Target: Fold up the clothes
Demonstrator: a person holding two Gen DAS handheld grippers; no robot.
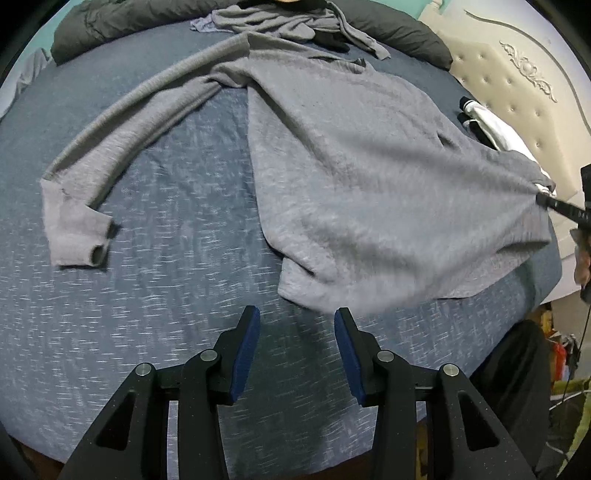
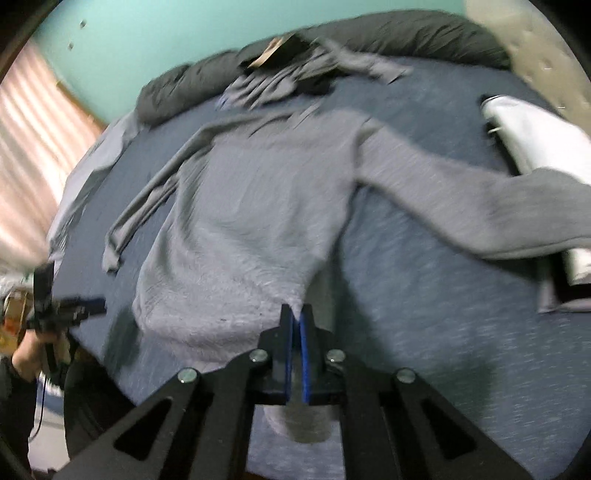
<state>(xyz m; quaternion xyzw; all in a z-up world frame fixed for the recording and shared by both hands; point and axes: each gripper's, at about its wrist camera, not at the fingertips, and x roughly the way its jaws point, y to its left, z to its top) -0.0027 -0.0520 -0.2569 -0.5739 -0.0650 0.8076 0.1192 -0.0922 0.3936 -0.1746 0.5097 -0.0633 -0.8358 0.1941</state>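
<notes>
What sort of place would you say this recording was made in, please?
Most likely a bedroom. A bed with a blue sheet fills both views, a tufted cream headboard stands at one end, and a dark pillow lies along the far edge by the teal wall.

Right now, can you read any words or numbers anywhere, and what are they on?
No text can be read.
Right gripper: tiny pale marks on its black finger, too small to read.
Grey sweater: no print or label showing.
Tan tag on the far clothes pile: too blurred to read.
</notes>
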